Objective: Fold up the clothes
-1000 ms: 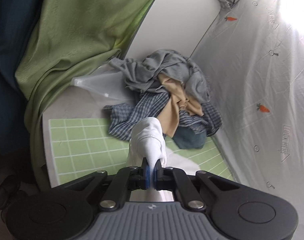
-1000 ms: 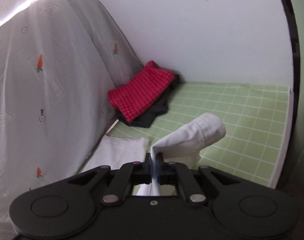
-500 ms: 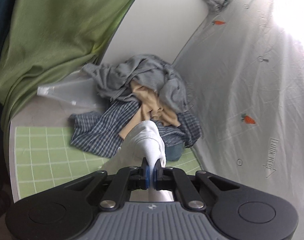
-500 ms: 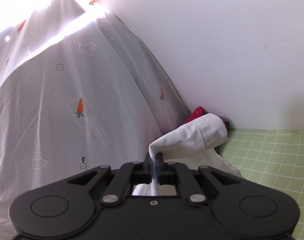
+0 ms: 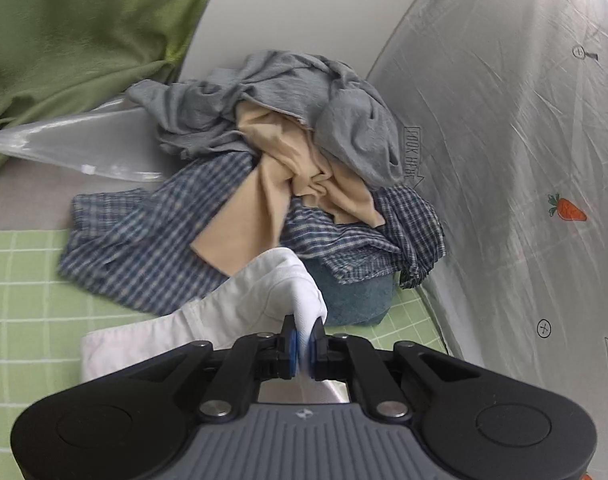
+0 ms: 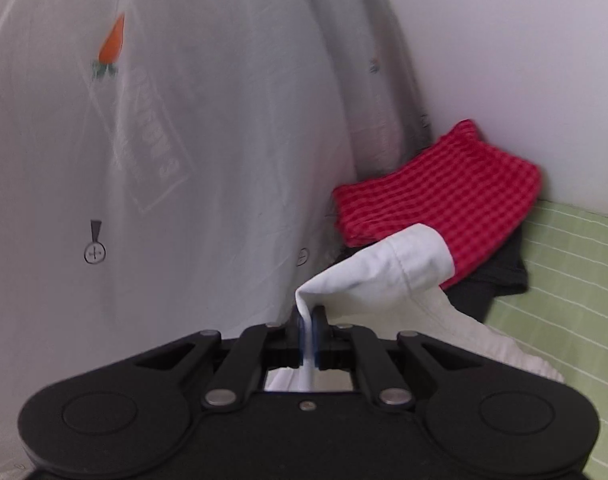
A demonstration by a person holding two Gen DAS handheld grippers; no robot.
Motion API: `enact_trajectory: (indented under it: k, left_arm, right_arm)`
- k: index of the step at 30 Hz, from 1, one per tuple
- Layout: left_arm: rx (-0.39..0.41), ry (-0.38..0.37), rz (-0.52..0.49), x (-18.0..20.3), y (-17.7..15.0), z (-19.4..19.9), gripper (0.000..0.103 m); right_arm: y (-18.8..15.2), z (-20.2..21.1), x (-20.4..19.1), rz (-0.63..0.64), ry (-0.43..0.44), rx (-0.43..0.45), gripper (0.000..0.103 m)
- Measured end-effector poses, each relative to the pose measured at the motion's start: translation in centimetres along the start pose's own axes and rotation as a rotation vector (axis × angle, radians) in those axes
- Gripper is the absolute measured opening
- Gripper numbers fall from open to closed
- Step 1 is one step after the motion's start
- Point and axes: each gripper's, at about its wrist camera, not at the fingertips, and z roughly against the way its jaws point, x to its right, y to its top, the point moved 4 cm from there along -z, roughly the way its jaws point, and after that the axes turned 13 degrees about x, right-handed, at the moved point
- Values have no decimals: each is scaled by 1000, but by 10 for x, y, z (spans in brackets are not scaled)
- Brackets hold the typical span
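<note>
The white garment [image 5: 260,292] is gripped at one edge by the clenched left claw [image 5: 303,344] and at another by the clenched right claw [image 6: 309,340]. Since a second ago it has been swung toward the curtain [image 6: 184,140]; a fold seems underway, above the green mat [image 5: 20,280].

White garment [image 5: 240,304] — red-checked cloth [image 6: 444,200], green gridded mat [image 5: 24,292].

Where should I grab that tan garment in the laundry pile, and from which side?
Take the tan garment by its flat flap that spills toward the camera over the blue plaid shirt. Come from the front, near the green grid mat: that edge lies free, while its bunched upper part is tucked under the gray garment.
</note>
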Motion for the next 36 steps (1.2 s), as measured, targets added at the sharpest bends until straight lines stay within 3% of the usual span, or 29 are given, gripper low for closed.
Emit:
enact_trajectory:
  k: [1,2,4,6,7,8,11,13,16,19,25,27,28,30,36]
  left_arm:
    - [3,3,-19,10,-4,-13,35]
    - [5,5,-39,20,-8,-26,40]
    - [10,4,-77,37,-14,-43,64]
    - [22,-21,-145,45,-20,-34,80]
    - [21,-28,-191,47,-25,-28,83]
    - [20,-34,-236,49,-29,-23,84]
    - [-45,-40,-341,52,-54,-6,84]
    - [-97,-58,-367,51,-73,4,84]
    - [-174,-85,-410,54,-103,20,84]
    - [-217,-146,-459,66,-131,34,84]
    - [-294,-248,-495,93,-172,57,84]
    - [-310,-292,-537,102,-185,67,84]
    - [-317,-317,-560,106,-191,72,84]
    - [-333,-365,-607,115,-203,83,84]
    - [-392,-444,-760,125,-241,107,84]
  right_arm:
    - [-8,-23,-9,24,12,-26,15]
    - [-16,-41,-17,51,20,-53,31]
    - [-32,-79,-33,105,36,-107,43]
    - [-44,-75,-36,190,33,-105,54]
    - [-49,-67,-35,236,29,-96,70]
    - [-56,-58,-30,277,12,-89,80]
    - [-79,-24,11,341,-108,-102,80]
    - [-93,-4,48,305,-216,-135,80]
    - [-113,20,96,175,-309,-207,80]
    - [-127,29,117,75,-314,-247,80]
    - [-139,25,116,41,-306,-233,81]
    - [-140,23,113,67,-298,-231,72]
    - [-141,22,111,84,-292,-230,45]
    - [-141,24,108,162,-286,-228,9]
    - [-128,60,121,204,-245,-193,4]
